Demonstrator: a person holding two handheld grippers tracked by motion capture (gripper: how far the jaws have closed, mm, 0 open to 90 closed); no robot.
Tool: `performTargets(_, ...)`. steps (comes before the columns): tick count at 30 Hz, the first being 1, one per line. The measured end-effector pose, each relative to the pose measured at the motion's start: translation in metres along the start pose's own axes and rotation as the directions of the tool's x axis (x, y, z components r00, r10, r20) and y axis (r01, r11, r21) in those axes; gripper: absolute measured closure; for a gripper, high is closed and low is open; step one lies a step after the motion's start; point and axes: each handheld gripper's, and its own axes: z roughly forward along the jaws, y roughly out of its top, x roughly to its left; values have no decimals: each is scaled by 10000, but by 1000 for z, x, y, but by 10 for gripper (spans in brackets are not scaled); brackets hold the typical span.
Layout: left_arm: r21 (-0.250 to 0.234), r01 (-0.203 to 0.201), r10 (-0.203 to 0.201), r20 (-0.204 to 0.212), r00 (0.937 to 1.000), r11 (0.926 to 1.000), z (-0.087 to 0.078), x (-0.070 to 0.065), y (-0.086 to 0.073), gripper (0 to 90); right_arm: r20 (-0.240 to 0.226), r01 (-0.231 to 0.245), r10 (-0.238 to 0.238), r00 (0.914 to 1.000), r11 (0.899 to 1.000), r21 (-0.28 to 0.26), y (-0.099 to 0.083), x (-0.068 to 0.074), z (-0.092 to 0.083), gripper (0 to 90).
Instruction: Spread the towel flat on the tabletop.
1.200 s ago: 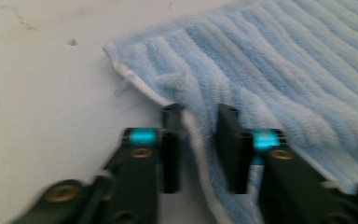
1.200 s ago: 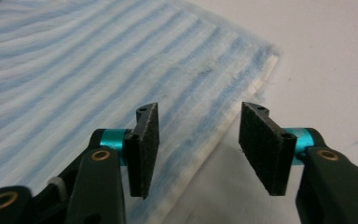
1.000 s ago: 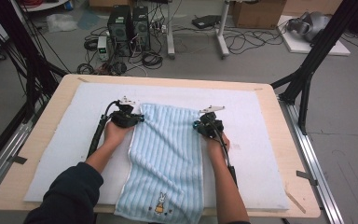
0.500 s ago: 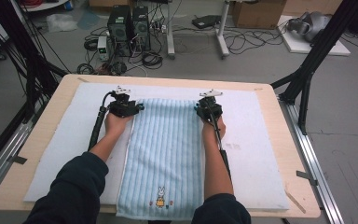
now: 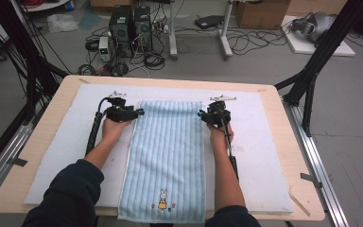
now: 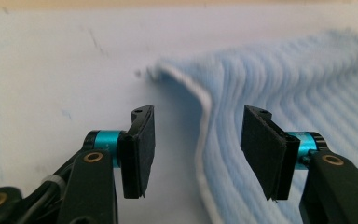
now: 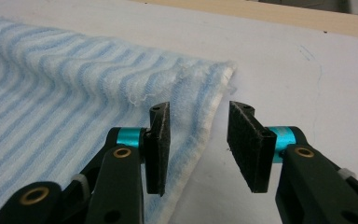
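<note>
Jaws of both the left gripper (image 6: pixel 196 154) and right gripper (image 7: pixel 198 149) stand apart, each straddling a side hem of the striped towel (image 5: pixel 168 156). Judged soft, light and limp; best pinched at the far corners just ahead of the jaws.

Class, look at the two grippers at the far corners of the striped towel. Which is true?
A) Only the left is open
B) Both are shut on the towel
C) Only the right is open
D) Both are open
D: a gap separates the jaws of both the left gripper and the right gripper, with the towel edge running between them, ungripped.
</note>
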Motion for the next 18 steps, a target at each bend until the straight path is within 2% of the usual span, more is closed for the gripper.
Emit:
performTargets(2, 120, 40, -40, 24, 10000, 9999, 2, 1, 3, 458, -135, 156, -152, 9998, 9992, 361, -2, 2, 3, 604)
performTargets(3, 457, 159, -169, 206, 9996, 9988, 9, 1, 5, 452, -183, 288, -278, 9994, 9979, 575, -3, 4, 4, 604)
performTargets(4, 457, 159, -169, 206, 9996, 9988, 9, 1, 5, 445, -183, 288, -278, 9994, 9979, 575, -3, 4, 4, 604)
performTargets(5, 909, -68, 39, 326, 9995, 9958, 15, -2, 1, 443, -345, 384, -362, 9988, 9970, 669, -7, 8, 5, 600)
performTargets(6, 1130, -159, 119, 359, 9993, 9935, 19, -4, -1, 446, -377, 379, -351, 9987, 9964, 763, -9, 10, 4, 594)
performTargets(7, 1180, -401, 364, 326, 9988, 9922, 20, -6, -3, 455, -382, 476, -448, 9983, 9959, 771, -12, 11, 4, 593)
performTargets(8, 1180, -401, 364, 326, 9988, 9922, 20, -6, -3, 475, -428, 550, -512, 9978, 9941, 933, -14, 13, 4, 591)
performTargets(9, 1241, -821, 803, 195, 9966, 9889, 20, -8, -3, 576, -412, 601, -558, 9976, 9919, 1118, -17, 14, 5, 600)
performTargets(10, 1241, -821, 803, 195, 9966, 9889, 20, -8, -3, 798, -412, 601, -558, 9976, 9919, 1118, -17, 14, 5, 600)
performTargets(11, 1263, -1115, 1109, 117, 9938, 9857, 22, -11, -3, 863, -551, 927, -873, 9947, 9901, 1054, -17, 15, 4, 859)
performTargets(12, 1205, -1208, 1233, -130, 9923, 9853, 23, -12, -2, 875, -591, 1084, -1028, 9929, 9888, 1023, -16, 15, 5, 866)
performTargets(13, 1132, -1179, 1221, -306, 9921, 9866, 25, -12, -2, 877, -434, 1347, -1311, 9904, 9862, 960, -15, 16, 7, 869)
performTargets(14, 1132, -1179, 1221, -306, 9921, 9866, 25, -12, -2, 877, -75, 1405, -1403, 9901, 9861, 887, -14, 17, 9, 870)
performTargets(15, 1010, -941, 983, -382, 9944, 9904, 29, -9, 0, 876, 200, 1376, -1395, 9900, 9877, 746, -14, 17, 12, 869)
performTargets(16, 1010, -941, 983, -382, 9944, 9904, 29, -9, 0, 864, 312, 1198, -1219, 9920, 9908, 637, -14, 16, 14, 862)
performTargets(17, 780, -616, 663, -593, 9960, 9951, 30, -10, 0, 773, 449, 1118, -1145, 9924, 9920, 579, -13, 16, 15, 827)
performTargets(18, 780, -616, 663, -593, 9960, 9951, 30, -10, 0, 612, 634, 997, -1030, 9927, 9936, 533, -13, 16, 15, 764)
